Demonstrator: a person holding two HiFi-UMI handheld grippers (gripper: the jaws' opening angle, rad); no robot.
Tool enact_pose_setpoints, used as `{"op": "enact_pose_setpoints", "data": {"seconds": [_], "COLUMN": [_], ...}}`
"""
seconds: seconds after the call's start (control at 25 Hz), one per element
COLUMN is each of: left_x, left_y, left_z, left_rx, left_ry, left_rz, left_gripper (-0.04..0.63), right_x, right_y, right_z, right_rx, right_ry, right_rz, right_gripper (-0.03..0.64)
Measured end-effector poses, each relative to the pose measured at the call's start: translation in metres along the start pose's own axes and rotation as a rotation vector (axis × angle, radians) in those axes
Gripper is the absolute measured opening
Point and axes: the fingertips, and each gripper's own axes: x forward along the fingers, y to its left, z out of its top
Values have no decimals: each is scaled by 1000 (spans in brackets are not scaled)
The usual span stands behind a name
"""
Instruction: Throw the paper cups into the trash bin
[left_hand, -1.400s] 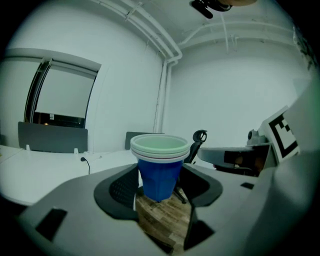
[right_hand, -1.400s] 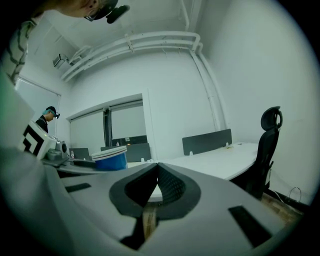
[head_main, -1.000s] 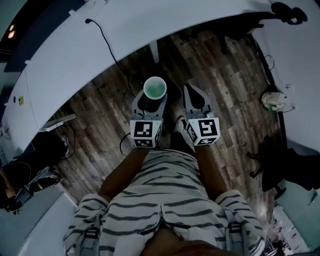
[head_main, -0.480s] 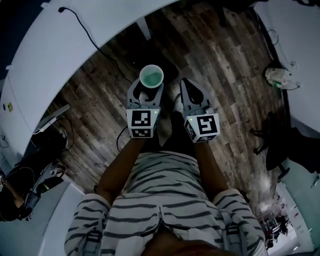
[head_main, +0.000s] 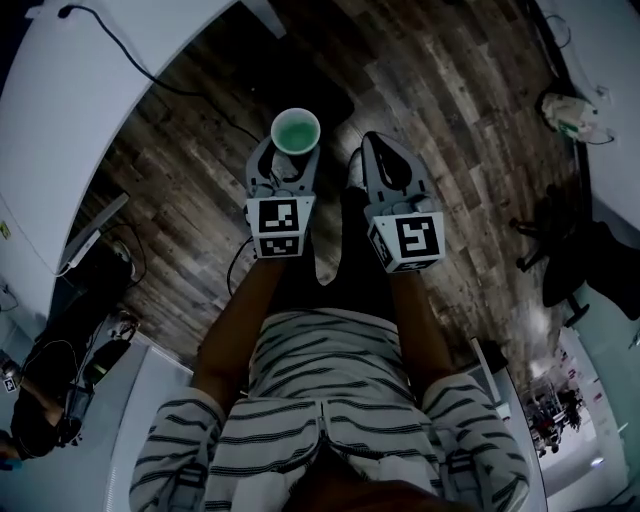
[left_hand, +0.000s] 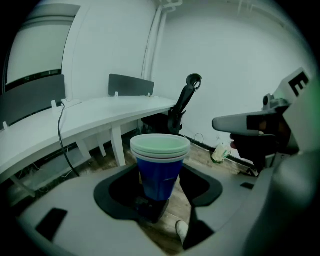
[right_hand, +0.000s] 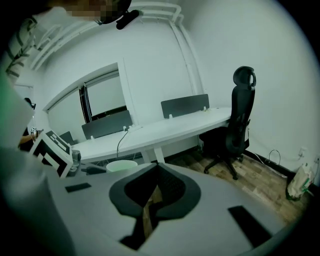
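Wood floor (head_main: 450, 120) open ahead | left claw (head_main: 290, 158) pinching paper cups (head_main: 296, 131) | right claw (head_main: 377, 148) pressed together

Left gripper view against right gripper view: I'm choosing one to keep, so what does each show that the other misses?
Only the left gripper view shows the blue sides of the paper cups, clamped in the left gripper. Only the right gripper view looks into the right gripper, shut and empty. Both show the white desk, the black office chair and the top cup's rim.
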Motion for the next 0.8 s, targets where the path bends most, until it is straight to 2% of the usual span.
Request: {"op": "enact_pose_setpoints", "data": {"seconds": [0.36, 0.8], "left_x": [36, 88], "left_y": [-5, 0], "left_z": [-53, -115], "left_rx": [-1, 59], "left_ry": [85, 180], "left_rz": [-24, -36], "left_gripper": [273, 273], "right_x": [3, 10], "right_y": [-7, -16], "right_z": [-55, -96], "right_rx": [49, 63], "right_ry": [48, 72], "right_rz": [-18, -23], "right_gripper": [17, 17]}}
